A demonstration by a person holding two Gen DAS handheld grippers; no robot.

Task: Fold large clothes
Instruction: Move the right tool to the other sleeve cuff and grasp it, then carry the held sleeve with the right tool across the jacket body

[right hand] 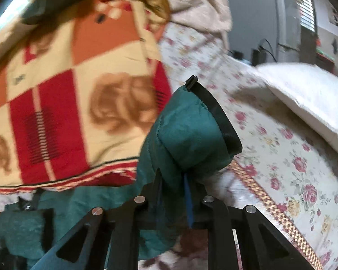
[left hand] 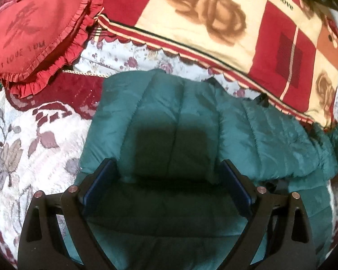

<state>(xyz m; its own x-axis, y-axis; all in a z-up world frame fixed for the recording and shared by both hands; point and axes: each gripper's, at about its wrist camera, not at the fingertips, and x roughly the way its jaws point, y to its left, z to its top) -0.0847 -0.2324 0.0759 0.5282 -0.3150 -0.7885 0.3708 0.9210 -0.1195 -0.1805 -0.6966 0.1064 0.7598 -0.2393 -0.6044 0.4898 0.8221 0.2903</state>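
Lying spread across the bed (left hand: pixel 22 139): a teal quilted jacket (left hand: pixel 160 117), body flat under the left gripper (left hand: pixel 169 171), long axis running away from the camera toward the patterned blanket (left hand: pixel 214 22). Spreading wide over the padded panel, the left fingers (left hand: pixel 231 173), released, straddling a section of fabric without pinching it; whether actually pressing down or only hovering, impossible to tell.

Rising off the mattress on the other side: one sleeve (right hand: pixel 191 128), dark cuff (right hand: pixel 223 121) pointing up and away. Clenching on that sleeve just below the cuff, the right gripper (right hand: pixel 173 180), fingers nearly together around the fabric.

Judging from this: sleeve lying to the right of the body, so probably needing carrying leftward across the panel, with the left side anchoring. Nearer to the sleeve by far: the right. Sitting beyond, well apart: a heart-shaped red cushion (left hand: pixel 33 29).
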